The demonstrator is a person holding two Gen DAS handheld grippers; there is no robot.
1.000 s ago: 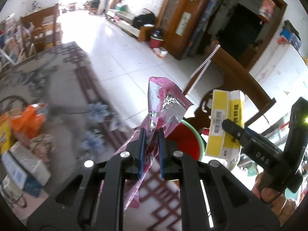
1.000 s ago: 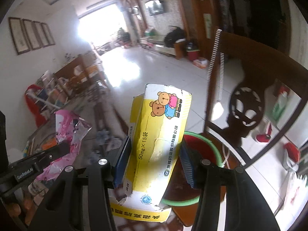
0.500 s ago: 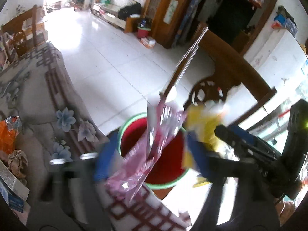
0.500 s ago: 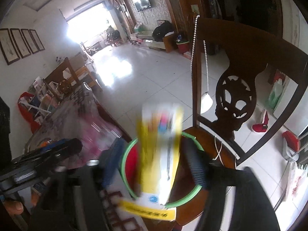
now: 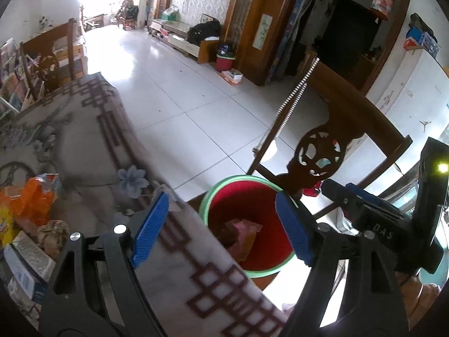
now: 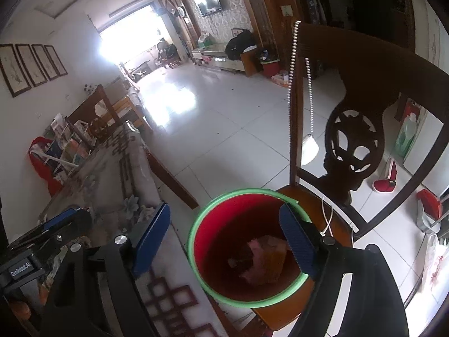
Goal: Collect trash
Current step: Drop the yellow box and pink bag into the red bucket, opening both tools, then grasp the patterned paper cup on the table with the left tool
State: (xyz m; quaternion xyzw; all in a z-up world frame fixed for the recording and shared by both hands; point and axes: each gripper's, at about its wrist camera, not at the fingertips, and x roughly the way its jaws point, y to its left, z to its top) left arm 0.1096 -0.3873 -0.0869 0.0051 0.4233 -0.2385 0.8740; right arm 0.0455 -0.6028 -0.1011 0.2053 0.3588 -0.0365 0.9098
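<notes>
Both tongs released and empty: left gripper [image 5: 221, 226], right gripper [image 6: 224, 241], spread wide over the red bin [image 6: 224, 252] at 12 o'clock, dropped wrappers [image 6: 263, 255] inside. Drop step apparently done; next, back toward 9 o'clock for the table's remaining trash [image 5: 31, 202]. Readable: "DAS", "GenRobot.AI".

The surface [image 5: 92, 151] is covered by a grey cloth [image 5: 174, 275] printed with flowers and dark red fretwork. At its left end, crumpled orange wrappers [image 5: 31, 196], a brownish paper wad [image 5: 52, 234] and small cartons [image 5: 25, 264] are seen lying together. Just beside its edge, a wooden chair seat [image 6: 308, 199] is seen carrying a red, green-rimmed bucket [image 6: 207, 252], in which pink scraps [image 6: 261, 261] are held.
</notes>
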